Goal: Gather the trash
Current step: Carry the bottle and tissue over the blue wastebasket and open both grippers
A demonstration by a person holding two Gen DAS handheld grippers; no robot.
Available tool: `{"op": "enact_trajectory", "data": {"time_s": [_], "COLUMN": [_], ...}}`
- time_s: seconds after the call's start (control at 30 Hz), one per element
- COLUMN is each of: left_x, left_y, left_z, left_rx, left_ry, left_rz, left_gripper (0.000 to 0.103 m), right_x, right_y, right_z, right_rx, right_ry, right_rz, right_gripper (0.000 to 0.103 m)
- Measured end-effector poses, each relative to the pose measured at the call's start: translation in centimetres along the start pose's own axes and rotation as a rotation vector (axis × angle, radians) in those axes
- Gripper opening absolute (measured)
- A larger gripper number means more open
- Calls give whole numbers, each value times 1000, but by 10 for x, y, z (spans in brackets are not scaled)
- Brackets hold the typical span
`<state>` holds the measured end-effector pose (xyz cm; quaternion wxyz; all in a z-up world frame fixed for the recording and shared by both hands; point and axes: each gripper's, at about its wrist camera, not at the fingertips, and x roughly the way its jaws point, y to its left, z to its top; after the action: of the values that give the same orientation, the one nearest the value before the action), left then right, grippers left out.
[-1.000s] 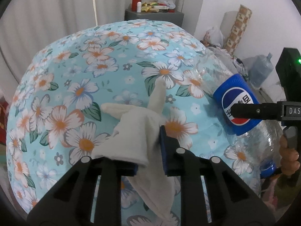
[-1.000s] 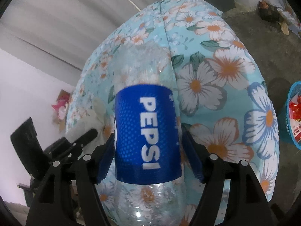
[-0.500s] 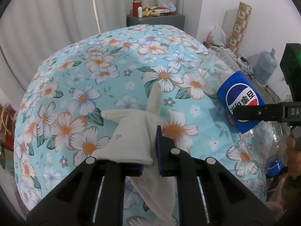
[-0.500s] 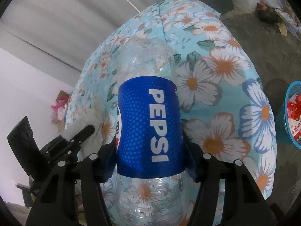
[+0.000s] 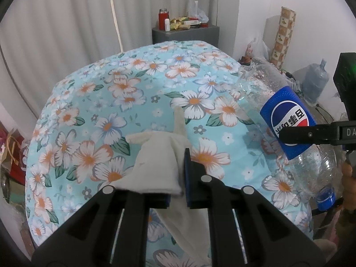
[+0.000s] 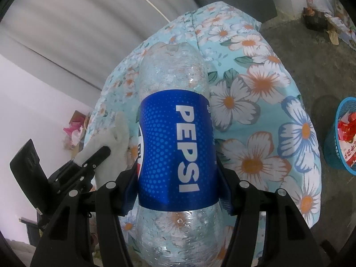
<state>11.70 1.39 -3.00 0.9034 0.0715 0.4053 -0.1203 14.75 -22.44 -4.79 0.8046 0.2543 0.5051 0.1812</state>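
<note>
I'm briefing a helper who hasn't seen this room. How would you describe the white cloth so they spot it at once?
Find the blue floral bedspread. Near its front edge lies a crumpled white cloth, pinched in the left gripper. It is the only soft, off-white item there; its neighbour, the clear Pepsi bottle, is hard plastic with a blue label.

The bottle's blue label reads "PEPSI" in white letters. On the right claw's arm stand the white letters "DA".
</note>
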Motion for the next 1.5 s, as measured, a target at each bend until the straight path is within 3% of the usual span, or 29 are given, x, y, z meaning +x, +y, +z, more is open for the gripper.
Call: {"op": "enact_trajectory", "data": {"time_s": [0.43, 0.73, 0.93, 1.07, 1.23, 1.37, 1.5], "left_x": [-33, -46, -41, -14, 45, 101, 143], "left_y": [-4, -43, -114, -183, -271, -348, -405], "left_z": [3, 43, 88, 118, 131, 129, 128], "left_rx": [-9, 73, 165, 225, 285, 351, 388], "left_ry": [-87, -123, -120, -32, 149, 301, 373], "left_rz": [-39, -220, -397, -552, -660, -675, -676], "left_gripper": [7, 7, 7, 7, 8, 8, 8], "right_x": [-23, -69, -136, -167, -166, -142, -124], "right_y": [6, -21, -99, -176, -265, -325, -377], "right_z": [-9, -16, -27, -50, -85, -95, -92], "right_rx": [7, 90, 294, 517, 755, 892, 979], "right_ry": [-47, -189, -385, -507, -541, -515, -493], "right_rz": [53, 90, 71, 27, -28, -29, -10], "right_gripper": [58, 58, 58, 58, 59, 59, 59]}}
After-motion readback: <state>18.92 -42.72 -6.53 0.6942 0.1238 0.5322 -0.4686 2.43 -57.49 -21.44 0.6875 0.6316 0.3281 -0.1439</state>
